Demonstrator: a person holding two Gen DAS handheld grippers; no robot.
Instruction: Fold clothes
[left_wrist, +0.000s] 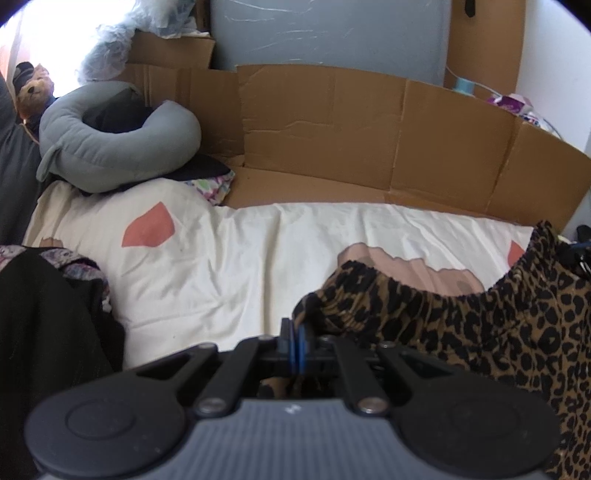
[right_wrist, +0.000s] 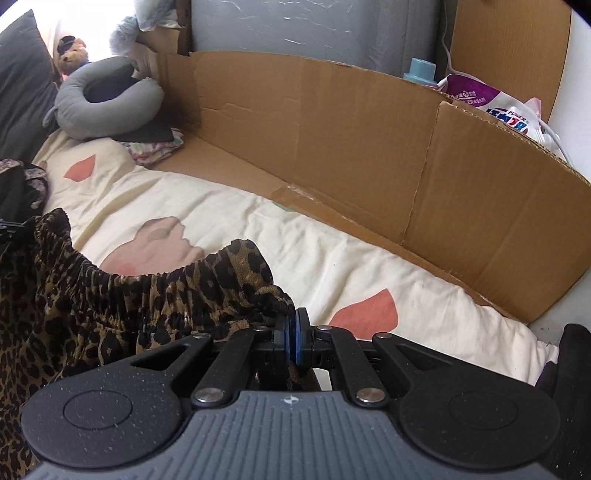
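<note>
— What's around you on the bed?

— A cream bedspread (left_wrist: 229, 266) with coral and pink patches lies under everything. Along its far edge runs a wall of flattened cardboard (left_wrist: 369, 136), and behind that a grey panel. At the far left a grey U-shaped cushion (left_wrist: 110, 140) sits on a dark folded thing and a bit of bright patterned cloth, with a teddy bear (left_wrist: 33, 92) beyond it by the bright window. Near left, a black garment (left_wrist: 48, 332) is heaped over some floral fabric. From my right side I also see a blue-capped bottle (right_wrist: 419, 72) and a purple-and-white bag (right_wrist: 491, 103) behind the cardboard at the far right.

— Anything blocking the open sheet?

— The middle is bare bedspread; only the black heap crowds the near left.

— And the garment you're folding?

— It's a leopard-print garment (left_wrist: 498, 325) with a gathered elastic waistband. The band sags in a curve between my two grippers, raised off the bedspread, and the rest hangs down on the near side.

— How are your fingers?

— My left gripper (left_wrist: 295, 343) has its blue pads pressed together on one end of the waistband, the cloth bunching just right of them. My right gripper (right_wrist: 293, 339) is pinched closed on the other end, the cloth bunching to its left.
</note>
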